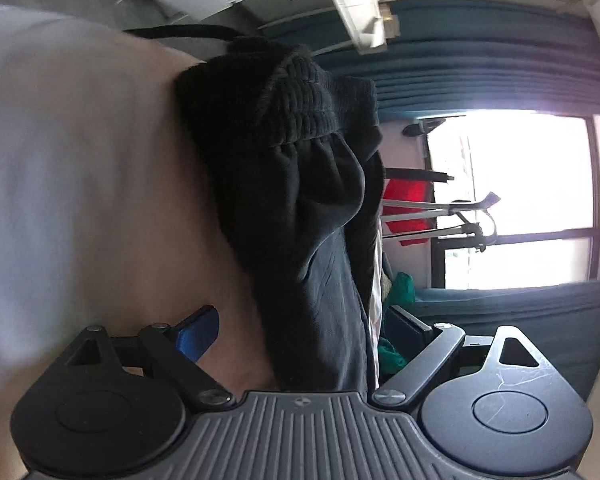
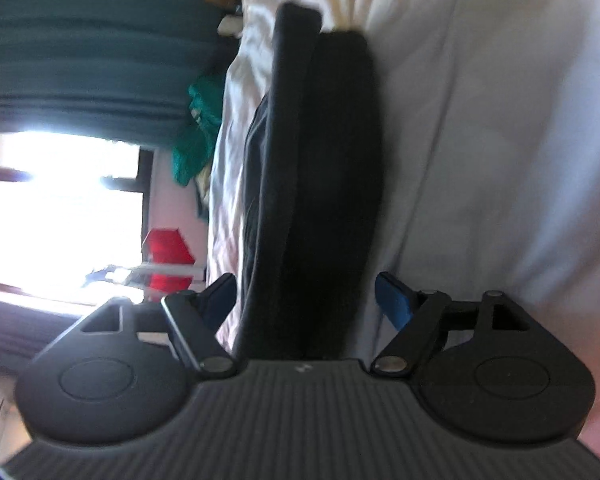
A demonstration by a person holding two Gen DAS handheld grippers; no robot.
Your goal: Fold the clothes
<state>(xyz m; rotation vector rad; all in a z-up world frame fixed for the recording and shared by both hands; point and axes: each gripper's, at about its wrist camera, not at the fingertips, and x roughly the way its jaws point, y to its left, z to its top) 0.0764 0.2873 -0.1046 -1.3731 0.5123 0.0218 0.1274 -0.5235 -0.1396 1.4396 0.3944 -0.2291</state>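
From the left wrist view, the black trousers fill the gap between the spread fingers of the left gripper, blocking the straight path toward twelve o'clock. Pale bedsheet lies bare from seven to eleven o'clock. At three o'clock a metal stand and a red item crowd the space before the window. In the right wrist view the same dark cloth sits between the parted fingers of the right gripper; the sheet is bare from one to four o'clock, while a green garment lies at ten o'clock.
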